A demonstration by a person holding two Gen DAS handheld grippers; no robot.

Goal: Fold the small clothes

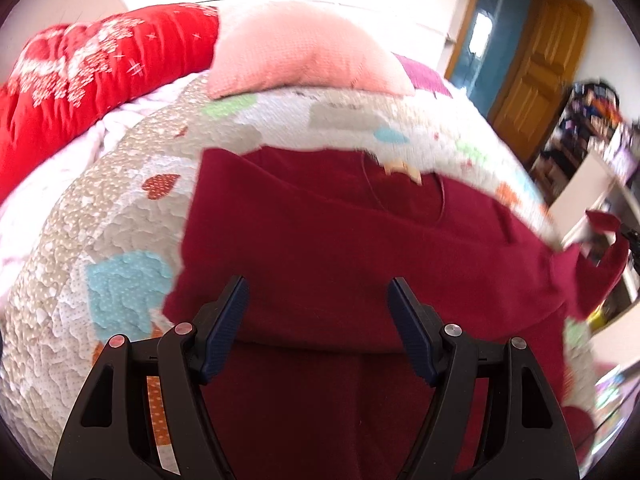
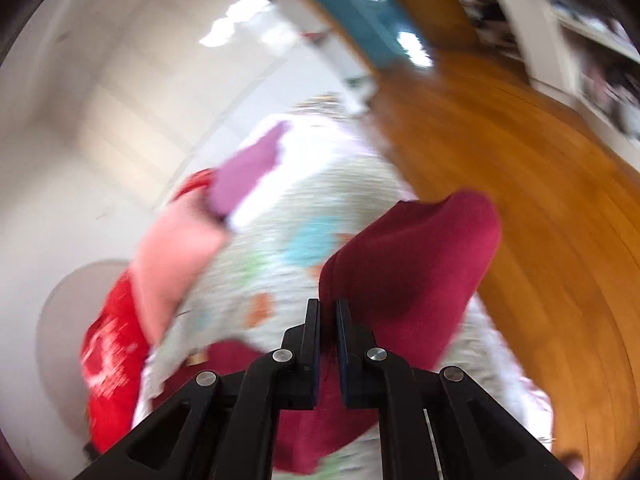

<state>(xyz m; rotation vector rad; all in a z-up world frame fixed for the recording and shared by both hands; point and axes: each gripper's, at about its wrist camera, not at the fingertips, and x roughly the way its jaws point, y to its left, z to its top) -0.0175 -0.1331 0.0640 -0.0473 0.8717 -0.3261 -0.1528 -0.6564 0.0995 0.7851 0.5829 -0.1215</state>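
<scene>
A dark red small garment (image 1: 320,240) lies spread on the patchwork quilt (image 1: 100,248) of a bed. My left gripper (image 1: 318,292) is open and empty, hovering just above the garment's near part. At the right edge of the left wrist view, a lifted corner of the garment (image 1: 600,264) hangs in the air. In the blurred right wrist view, my right gripper (image 2: 328,308) is shut on that corner of the dark red garment (image 2: 412,264), which bulges up past the fingers above the quilt (image 2: 280,240).
A pink pillow (image 1: 296,52) and a red printed blanket (image 1: 80,80) lie at the far side of the bed. A wooden door (image 1: 532,80) and cluttered white shelves (image 1: 592,168) stand to the right, beyond the bed's edge.
</scene>
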